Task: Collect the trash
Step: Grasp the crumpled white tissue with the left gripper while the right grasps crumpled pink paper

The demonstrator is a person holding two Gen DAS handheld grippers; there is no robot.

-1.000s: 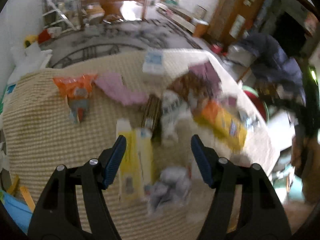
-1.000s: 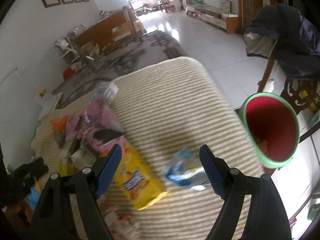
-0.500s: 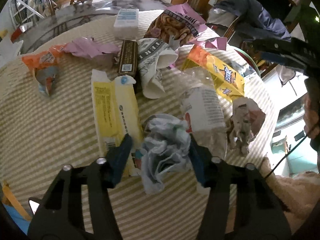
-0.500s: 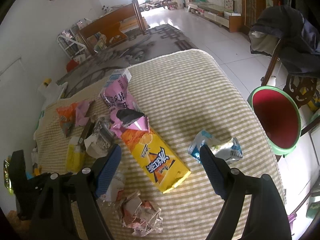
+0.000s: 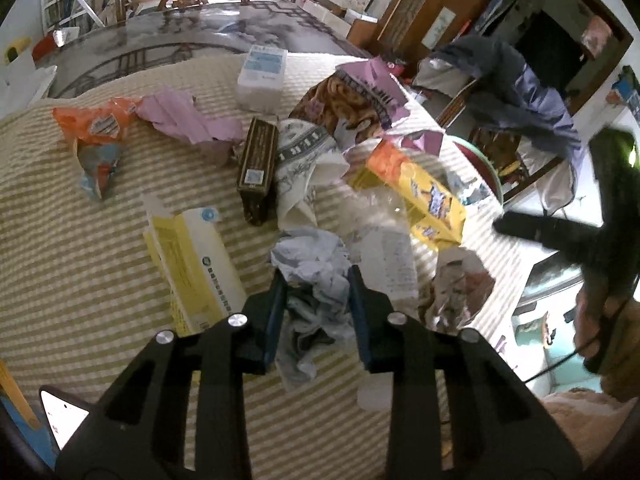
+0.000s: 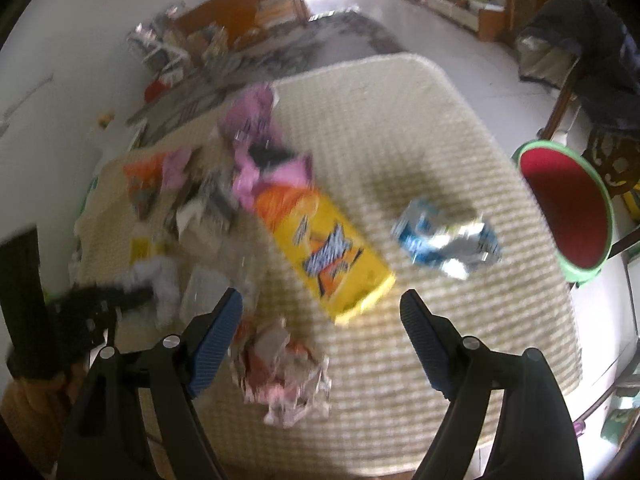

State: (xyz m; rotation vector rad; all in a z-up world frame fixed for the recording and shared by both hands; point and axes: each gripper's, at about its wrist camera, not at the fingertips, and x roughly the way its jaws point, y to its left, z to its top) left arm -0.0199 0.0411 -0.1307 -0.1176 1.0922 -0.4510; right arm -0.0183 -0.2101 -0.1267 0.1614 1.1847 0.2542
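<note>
My left gripper (image 5: 317, 284) is shut on a crumpled grey-white paper wad (image 5: 316, 276) lying on the striped tablecloth (image 5: 80, 264). My right gripper (image 6: 320, 308) is open and empty, hovering above a crumpled reddish wrapper (image 6: 284, 372), which also shows in the left wrist view (image 5: 460, 292). A yellow snack bag (image 6: 332, 248) lies ahead of it, with a blue-and-silver wrapper (image 6: 448, 240) to the right. The red bin with a green rim (image 6: 568, 208) stands off the table's right edge.
More trash lies on the table: a yellow-white carton (image 5: 192, 264), a brown box (image 5: 258, 168), an orange bag (image 5: 96, 136), pink paper (image 5: 188, 120), a white tissue pack (image 5: 262, 76) and a clear plastic sheet (image 5: 384, 248). A chair with dark clothes (image 6: 592, 40) stands beyond the bin.
My left gripper came down over the paper wad and closed on it. My right gripper moved nearer the table, above the reddish wrapper, and stayed open.
</note>
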